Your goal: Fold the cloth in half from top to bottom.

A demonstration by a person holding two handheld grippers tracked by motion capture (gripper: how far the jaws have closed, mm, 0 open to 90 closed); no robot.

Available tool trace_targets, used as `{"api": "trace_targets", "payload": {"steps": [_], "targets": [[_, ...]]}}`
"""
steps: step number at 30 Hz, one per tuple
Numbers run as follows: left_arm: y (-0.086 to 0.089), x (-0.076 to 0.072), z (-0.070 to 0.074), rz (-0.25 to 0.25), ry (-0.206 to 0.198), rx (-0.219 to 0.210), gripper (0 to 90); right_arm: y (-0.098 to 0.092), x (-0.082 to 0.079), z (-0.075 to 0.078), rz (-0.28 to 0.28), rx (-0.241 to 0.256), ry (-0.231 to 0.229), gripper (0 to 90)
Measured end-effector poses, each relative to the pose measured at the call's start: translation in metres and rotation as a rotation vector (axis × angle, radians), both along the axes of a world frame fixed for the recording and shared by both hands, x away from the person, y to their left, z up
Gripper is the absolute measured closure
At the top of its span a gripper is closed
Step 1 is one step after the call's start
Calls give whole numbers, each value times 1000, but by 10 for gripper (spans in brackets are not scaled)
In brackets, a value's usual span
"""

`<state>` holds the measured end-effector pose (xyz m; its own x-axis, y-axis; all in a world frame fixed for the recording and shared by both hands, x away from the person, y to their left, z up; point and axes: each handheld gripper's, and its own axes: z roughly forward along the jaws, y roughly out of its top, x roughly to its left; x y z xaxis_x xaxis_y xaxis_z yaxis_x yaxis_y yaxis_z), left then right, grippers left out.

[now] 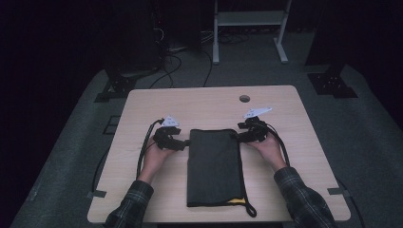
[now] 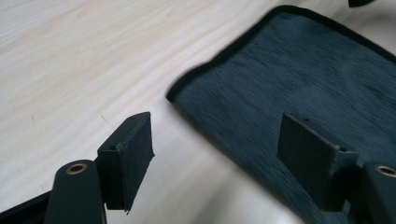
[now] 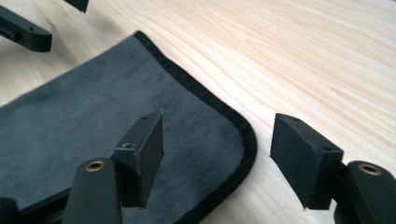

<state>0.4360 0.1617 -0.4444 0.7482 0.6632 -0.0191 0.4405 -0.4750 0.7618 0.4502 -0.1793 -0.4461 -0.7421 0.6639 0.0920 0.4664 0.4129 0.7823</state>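
Both sets of fingers, left gripper [image 1: 177, 142] and right gripper [image 1: 248, 135], stand released astride the far corners of the dark cloth pouch [image 1: 215, 166] lying flat mid-desk [image 1: 294, 142], and might pinch only its bound edge, letting it slip.

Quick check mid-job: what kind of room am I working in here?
Probably a lab or recording workspace, not a home: a bare wooden table on grey carpet, loose cables across the floor, a metal stand behind, and dark surroundings. A dark cloth pouch lies on the table.
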Motion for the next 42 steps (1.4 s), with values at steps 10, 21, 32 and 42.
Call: {"api": "trace_targets", "payload": {"steps": [10, 21, 32, 42], "targets": [[-12, 33, -8, 38, 14, 38, 318, 1, 21, -16, -23, -24, 19, 333], [-9, 48, -26, 83, 50, 71, 371, 1, 27, -24, -35, -46, 30, 333], [-12, 45, -25, 15, 70, 43, 635, 7, 26, -35, 22, -39, 9, 495], [-13, 43, -25, -13, 103, 15, 833, 4, 23, -36, 45, 26, 79, 787]]}}
